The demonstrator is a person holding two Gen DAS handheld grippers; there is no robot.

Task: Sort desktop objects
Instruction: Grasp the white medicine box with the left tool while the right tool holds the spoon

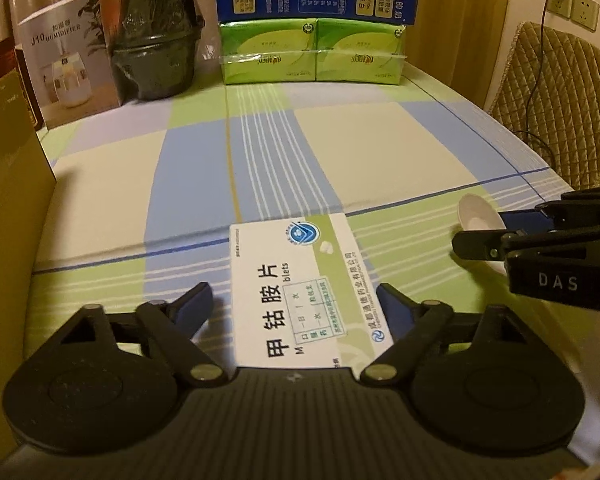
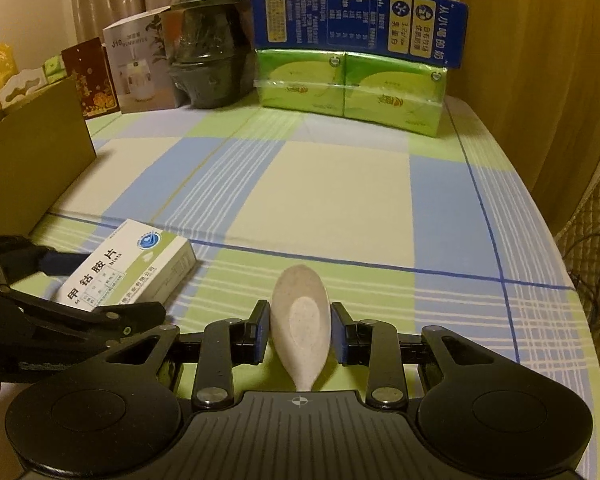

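Note:
A white and green medicine box (image 1: 304, 292) lies flat on the checked tablecloth. My left gripper (image 1: 296, 300) has its fingers on either side of the box, wide apart, with a small gap showing on the left. The box also shows in the right wrist view (image 2: 128, 268), with the left gripper (image 2: 100, 284) around it. A pale speckled spoon (image 2: 300, 320) lies between the pads of my right gripper (image 2: 300, 332), which close on its bowl. In the left wrist view the spoon's bowl (image 1: 480, 218) shows beside the right gripper (image 1: 500, 236).
An open cardboard box (image 2: 32, 160) stands at the left. At the back are a humidifier box (image 2: 136, 68), a wrapped black pot (image 2: 208, 52), green tissue packs (image 2: 352, 88) and a blue carton (image 2: 360, 24). A quilted chair (image 1: 556, 100) stands right of the table.

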